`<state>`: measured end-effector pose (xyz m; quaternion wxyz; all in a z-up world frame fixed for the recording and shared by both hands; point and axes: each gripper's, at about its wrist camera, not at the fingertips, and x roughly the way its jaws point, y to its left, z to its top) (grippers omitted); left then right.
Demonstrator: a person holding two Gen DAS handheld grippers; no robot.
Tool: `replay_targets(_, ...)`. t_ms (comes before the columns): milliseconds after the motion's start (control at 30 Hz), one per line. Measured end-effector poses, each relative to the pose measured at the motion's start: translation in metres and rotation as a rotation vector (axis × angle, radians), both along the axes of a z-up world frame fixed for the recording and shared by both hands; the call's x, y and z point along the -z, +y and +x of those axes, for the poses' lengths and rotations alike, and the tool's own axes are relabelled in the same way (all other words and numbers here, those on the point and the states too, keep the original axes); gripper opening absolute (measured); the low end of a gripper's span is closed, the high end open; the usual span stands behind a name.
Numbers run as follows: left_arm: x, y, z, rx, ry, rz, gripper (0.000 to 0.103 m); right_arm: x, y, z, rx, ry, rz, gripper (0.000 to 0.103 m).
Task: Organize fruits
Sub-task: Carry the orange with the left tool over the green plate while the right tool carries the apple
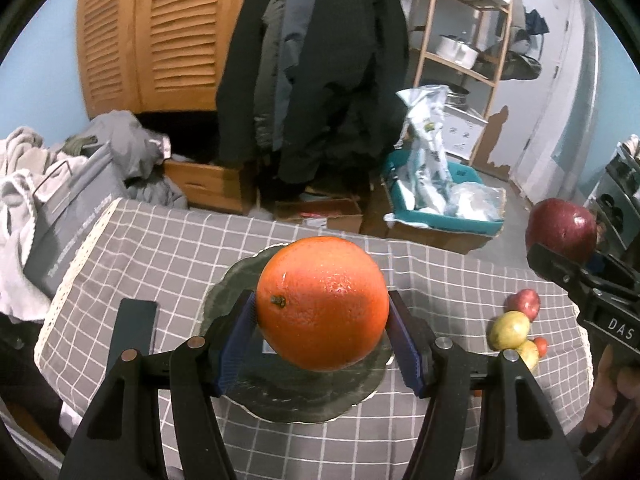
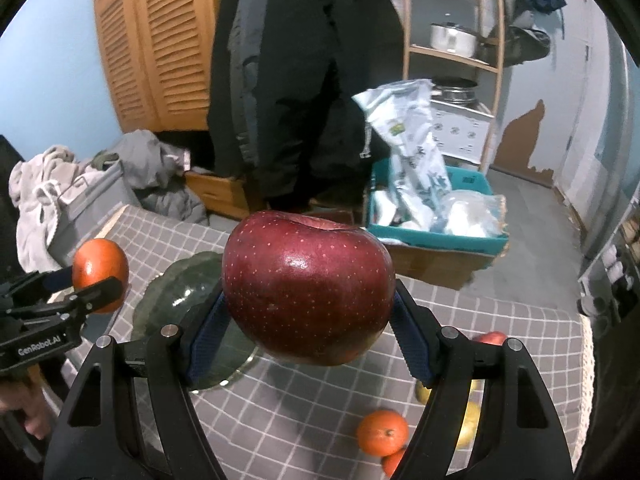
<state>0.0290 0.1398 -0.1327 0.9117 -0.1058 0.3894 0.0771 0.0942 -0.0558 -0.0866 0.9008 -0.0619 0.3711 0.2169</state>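
I've got the left gripper (image 1: pixel 322 336) clamped on the orange (image 1: pixel 322 304), above the dark plate (image 1: pixel 296 400). Right gripper (image 2: pixel 310 332) clamped on the red apple (image 2: pixel 308 288), plate below-left of it. Readable: "DAS" on the right unit, "GenRobot.AI" on the left. Only the right view shows the tangerine (image 2: pixel 382 432) (below the gripper); desk (image 1: pixel 160 248) edge near.

Table: covered by a grey checked cloth (image 1: pixel 168 240) with a pale lace edge.
Plate: dark green plate (image 1: pixel 280 396) on the cloth, near the middle.
Loose fruit: red, yellow-green and orange fruits (image 1: pixel 516 328) clustered on the cloth to the plate's right.
Tangerine: a tangerine (image 2: pixel 382 432) among them.
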Motion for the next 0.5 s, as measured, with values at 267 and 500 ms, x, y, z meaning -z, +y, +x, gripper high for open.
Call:
replay_targets(267, 0.022, 0.03, 0.002, -0.049, 0.051, -0.006, 0.065, 0.016, 0.041, 0.008, -0.06, 0.038, -0.019, 0.076)
replay_targets(500, 0.047, 0.046, 0.01, -0.065, 0.11, -0.011, 0.065, 0.039, 0.072, 0.016, -0.1, 0.092, -0.04, 0.076)
